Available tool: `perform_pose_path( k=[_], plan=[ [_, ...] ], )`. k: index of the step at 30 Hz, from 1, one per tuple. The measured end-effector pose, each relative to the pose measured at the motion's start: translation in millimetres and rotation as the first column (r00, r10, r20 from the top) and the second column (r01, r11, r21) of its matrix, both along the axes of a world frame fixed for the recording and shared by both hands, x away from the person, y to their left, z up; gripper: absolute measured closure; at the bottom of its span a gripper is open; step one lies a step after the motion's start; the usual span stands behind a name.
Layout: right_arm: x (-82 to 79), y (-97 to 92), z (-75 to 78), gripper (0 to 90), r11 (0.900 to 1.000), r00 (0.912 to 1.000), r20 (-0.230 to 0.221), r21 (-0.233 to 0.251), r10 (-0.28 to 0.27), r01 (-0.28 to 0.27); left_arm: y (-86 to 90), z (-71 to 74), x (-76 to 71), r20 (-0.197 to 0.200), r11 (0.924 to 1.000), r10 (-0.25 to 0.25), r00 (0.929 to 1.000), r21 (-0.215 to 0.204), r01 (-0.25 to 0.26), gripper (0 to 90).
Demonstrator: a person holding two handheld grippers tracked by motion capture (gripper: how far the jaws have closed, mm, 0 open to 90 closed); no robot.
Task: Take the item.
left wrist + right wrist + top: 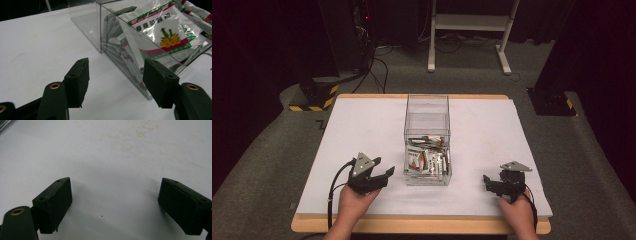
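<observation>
A clear plastic box [427, 120] stands lengthwise in the middle of the white table [357, 130]. Several white sachets with red and green print [428, 161] lie piled in its near end. My left gripper [383, 169] rests open on the table just left of the box's near corner, jaws pointing at it. In the left gripper view the open gripper [115, 67] faces the box wall [86, 27], with a sachet showing yellow flowers [160, 32] behind it. My right gripper [490, 184] sits open near the front right; its jaws [115, 182] frame bare table [112, 150].
The table's wooden rim [422, 226] runs along the front. Beyond the far edge, on grey carpet, stand a white desk frame [469, 25], a yellow-and-black striped base [314, 97] with cables, and a black base [552, 102] at the right.
</observation>
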State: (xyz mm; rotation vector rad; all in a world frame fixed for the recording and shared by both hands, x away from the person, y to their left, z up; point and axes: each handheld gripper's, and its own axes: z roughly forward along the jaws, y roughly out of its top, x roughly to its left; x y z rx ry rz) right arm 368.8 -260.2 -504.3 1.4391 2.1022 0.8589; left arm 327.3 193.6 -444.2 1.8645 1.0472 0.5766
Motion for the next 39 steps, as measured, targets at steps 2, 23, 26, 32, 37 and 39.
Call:
perform_pose_path(
  k=[2, 23, 26, 32, 37, 39],
  plan=[
    [-0.1, 0.1, 0.0, 11.7, 1.0000, 1.0000, -0.001, 0.001, -0.001, 0.001, -3.5, 3.4, -0.5, 0.009, 1.0000, -0.008, 0.9999, 0.001, 0.008, 38.4],
    [0.0, 0.0, 0.0, 11.7, 1.0000, 1.0000, 0.000, 0.000, 0.000, 0.000, -21.3, 19.8, -0.7, 0.041, 0.9990, -0.042, 0.9983, -0.014, 0.043, 38.7],
    [0.0, 0.0, 0.0, 11.8, 1.0000, 1.0000, 0.001, 0.000, 0.000, 0.000, -26.0, 21.6, 1.1, 0.043, 0.9985, -0.051, 0.9978, -0.015, 0.052, 38.7],
    [0.0, 0.0, 0.0, 11.7, 1.0000, 1.0000, 0.001, 0.000, 0.000, 0.000, -35.8, 25.2, 4.2, 0.042, 0.9977, -0.063, 0.9971, -0.020, 0.064, 39.4],
    [-0.1, 0.0, 0.0, 11.7, 1.0000, 1.0000, 0.000, 0.001, 0.001, -0.001, -42.5, 26.5, 6.7, 0.043, 0.9972, -0.071, 0.9965, -0.022, 0.072, 39.5],
    [-0.1, -0.1, 0.0, 11.8, 1.0000, 1.0000, 0.001, 0.001, 0.001, -0.001, -46.1, 27.1, 8.9, 0.042, 0.9966, -0.077, 0.9962, -0.026, 0.078, 39.6]
  ],
)
